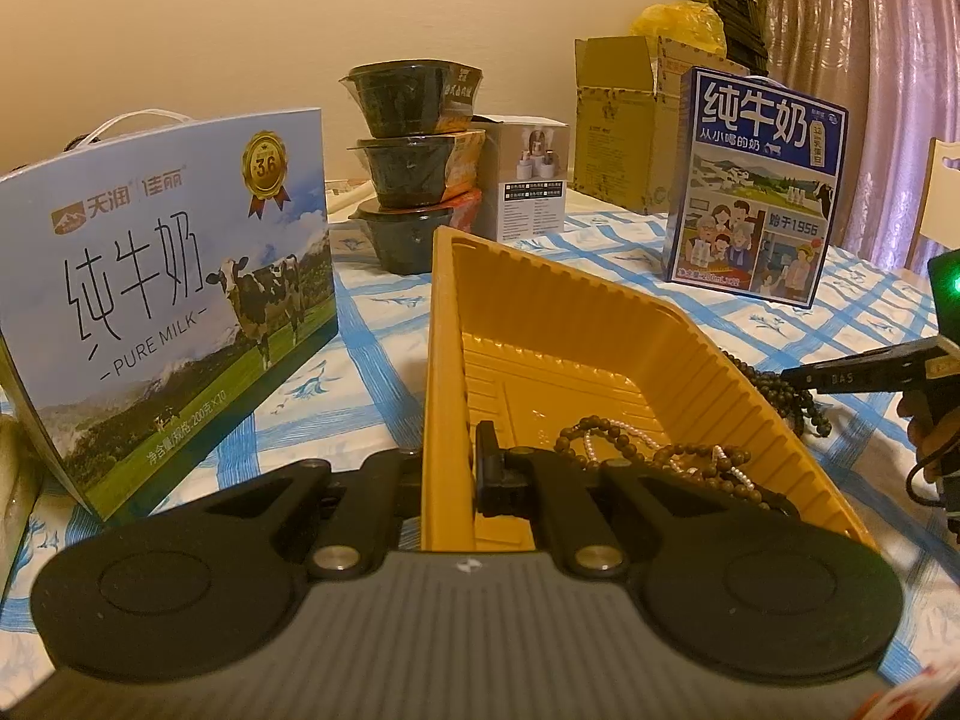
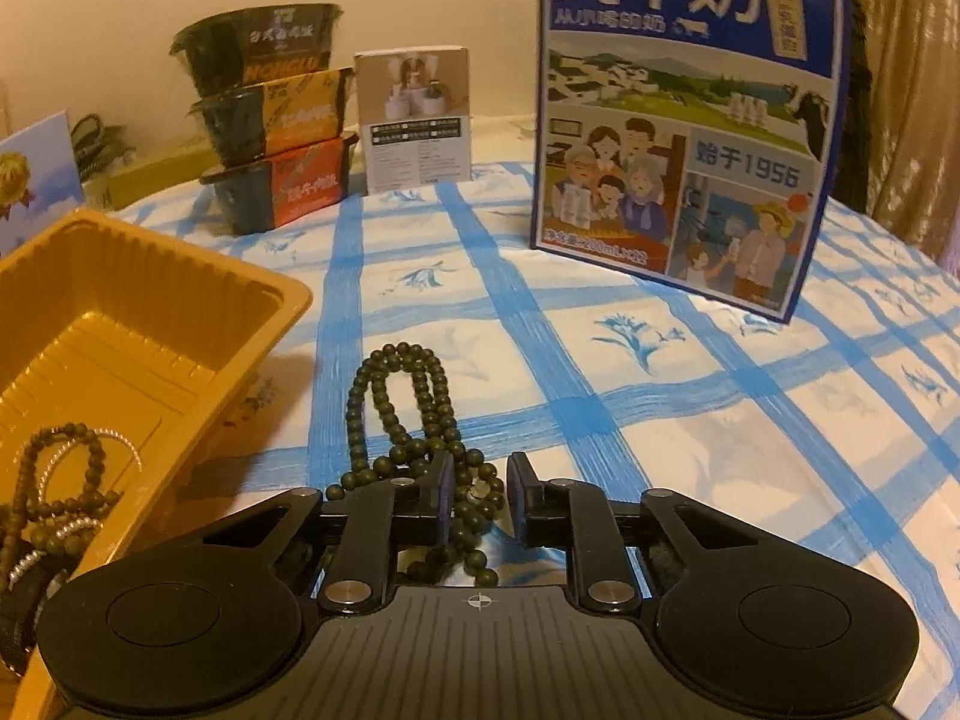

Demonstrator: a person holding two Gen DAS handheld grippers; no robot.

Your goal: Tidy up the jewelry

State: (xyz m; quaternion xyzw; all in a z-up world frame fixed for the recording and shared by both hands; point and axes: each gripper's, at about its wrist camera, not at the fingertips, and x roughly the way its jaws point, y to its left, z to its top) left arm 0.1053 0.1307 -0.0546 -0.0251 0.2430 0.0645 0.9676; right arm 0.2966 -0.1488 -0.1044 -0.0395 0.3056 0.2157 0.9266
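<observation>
A yellow plastic tray [image 1: 600,312] lies on the blue-checked tablecloth. My left gripper [image 1: 447,474] is shut on the tray's near left wall. Brown bead strands and a thin pearl strand [image 1: 654,456] lie in the tray's near end; they also show in the right wrist view [image 2: 60,480]. A dark green bead necklace [image 2: 402,408] lies looped on the cloth to the right of the tray [image 2: 180,276]. My right gripper [image 2: 480,498] is open, its fingers on either side of the necklace's near end. The right gripper shows in the left wrist view [image 1: 840,381] over those beads [image 1: 780,396].
A light blue milk carton [image 1: 168,300] stands left of the tray. A dark blue milk carton [image 2: 690,126] stands on the right. Three stacked black bowls [image 2: 270,120], a small white box [image 2: 417,120] and a cardboard box [image 1: 624,120] stand at the back.
</observation>
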